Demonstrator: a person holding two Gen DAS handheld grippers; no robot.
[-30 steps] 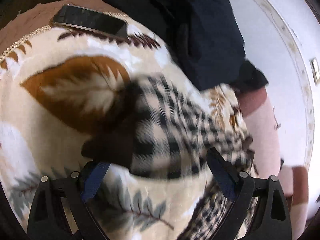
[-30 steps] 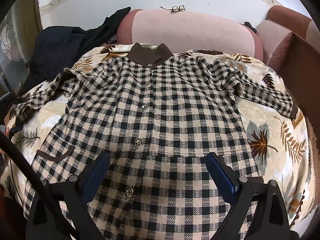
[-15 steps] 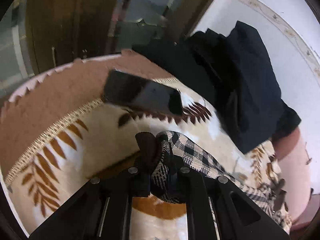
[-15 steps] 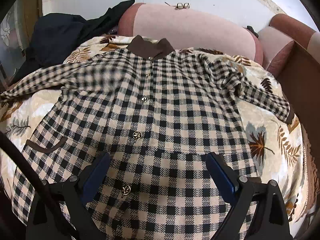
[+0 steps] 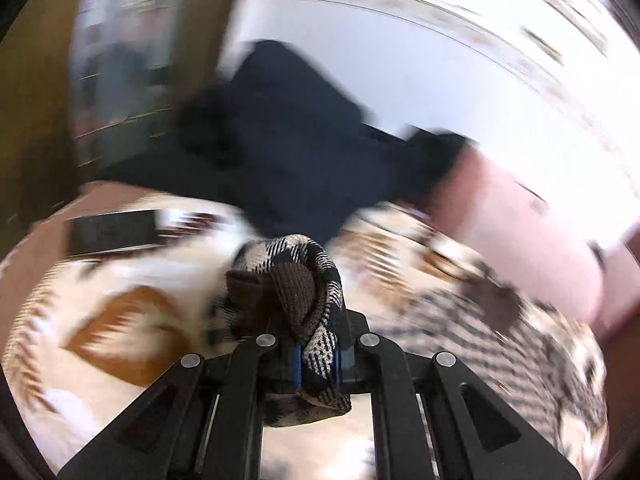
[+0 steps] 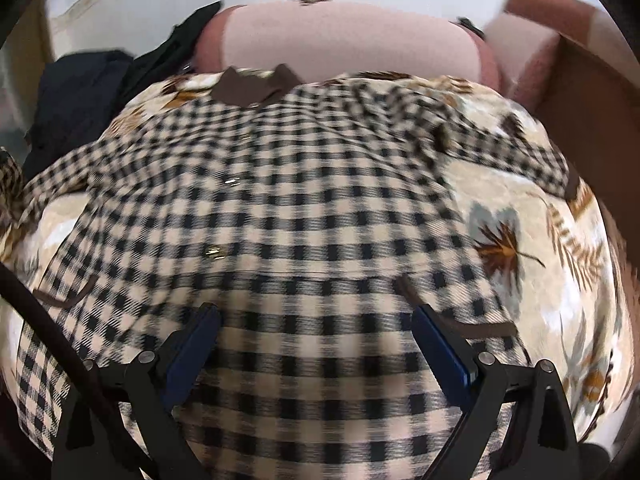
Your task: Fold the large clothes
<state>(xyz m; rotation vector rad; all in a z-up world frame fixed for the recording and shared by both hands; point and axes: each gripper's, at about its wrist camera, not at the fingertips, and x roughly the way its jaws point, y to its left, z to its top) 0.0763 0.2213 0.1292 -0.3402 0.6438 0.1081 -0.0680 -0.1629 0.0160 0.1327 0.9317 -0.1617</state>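
Checked wool, black on cream, lay spread front-up over the leaf-print blanket (image 6: 560, 200): the coat (image 6: 320, 200), brown collar (image 6: 256, 90) at twelve o'clock toward the pink bolster (image 6: 340, 48). A second earlier the left gripper (image 5: 316, 364) had stood wide over the sleeve cuff (image 5: 296, 292); now its jaws were pinched tight on that brown-ribbed cuff, lifted clear of the blanket and blurring with motion, a phone (image 5: 112, 232) at ten o'clock. The right gripper (image 6: 316, 344) hovered spread over the hem, holding nothing. I judged the sleeve fold begun, inward across the chest.
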